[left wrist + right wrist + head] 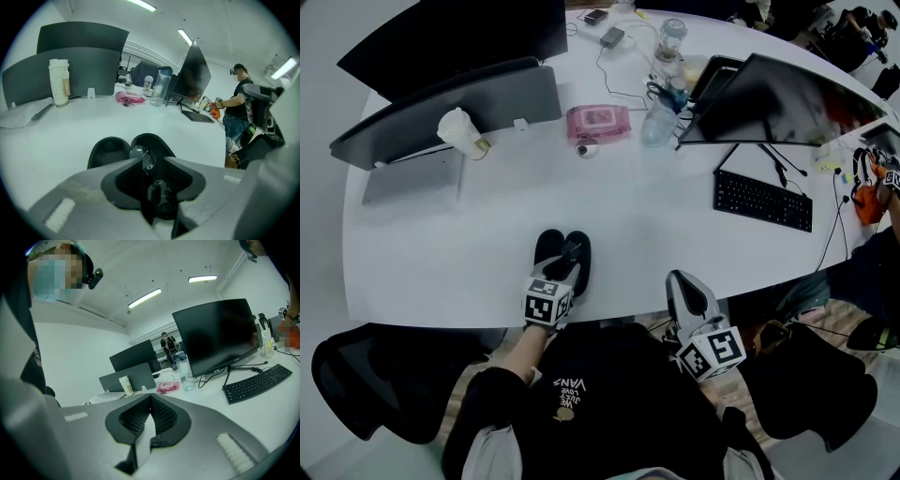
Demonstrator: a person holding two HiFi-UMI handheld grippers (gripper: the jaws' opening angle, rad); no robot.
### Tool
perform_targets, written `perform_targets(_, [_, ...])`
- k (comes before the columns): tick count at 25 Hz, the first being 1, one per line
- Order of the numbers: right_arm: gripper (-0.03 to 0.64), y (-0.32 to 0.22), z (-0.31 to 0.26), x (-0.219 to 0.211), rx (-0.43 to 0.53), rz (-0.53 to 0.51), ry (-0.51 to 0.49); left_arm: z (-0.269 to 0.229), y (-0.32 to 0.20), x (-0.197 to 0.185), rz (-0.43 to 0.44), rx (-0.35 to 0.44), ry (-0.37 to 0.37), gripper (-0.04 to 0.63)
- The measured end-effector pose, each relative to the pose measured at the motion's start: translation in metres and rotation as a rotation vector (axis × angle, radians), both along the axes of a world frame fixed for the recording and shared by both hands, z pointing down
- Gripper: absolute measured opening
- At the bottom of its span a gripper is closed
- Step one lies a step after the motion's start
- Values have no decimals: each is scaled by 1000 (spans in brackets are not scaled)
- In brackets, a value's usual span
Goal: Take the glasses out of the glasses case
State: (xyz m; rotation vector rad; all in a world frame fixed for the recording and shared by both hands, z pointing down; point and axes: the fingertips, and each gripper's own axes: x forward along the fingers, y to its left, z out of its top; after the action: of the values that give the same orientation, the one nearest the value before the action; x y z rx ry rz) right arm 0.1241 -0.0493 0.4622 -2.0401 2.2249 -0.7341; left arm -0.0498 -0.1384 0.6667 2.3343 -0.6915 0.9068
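Observation:
An open black glasses case (562,255) lies near the table's front edge, its two hollow halves (110,147) side by side. My left gripper (567,274) points steeply down over the case's near end. Its jaws (152,161) stand apart, and the folded glasses (142,157) lie between them, one clear lens at the fingertips and one deeper in. I see no pad pressing on the glasses. My right gripper (680,281) hangs at the table edge to the right. Its jaws (150,397) are shut with nothing between them.
Farther back on the white table (487,244) stand a paper cup (461,131), a laptop (459,108), a pink pack (598,120), a water bottle (659,122), a monitor (778,98) and a keyboard (762,199). A person (241,96) stands at the right.

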Motion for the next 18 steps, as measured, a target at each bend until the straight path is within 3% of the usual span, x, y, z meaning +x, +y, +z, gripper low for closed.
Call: perform_targets(18, [2,-5,1,0,6,-19,-15,17,1,-12,0,-10,-130,117])
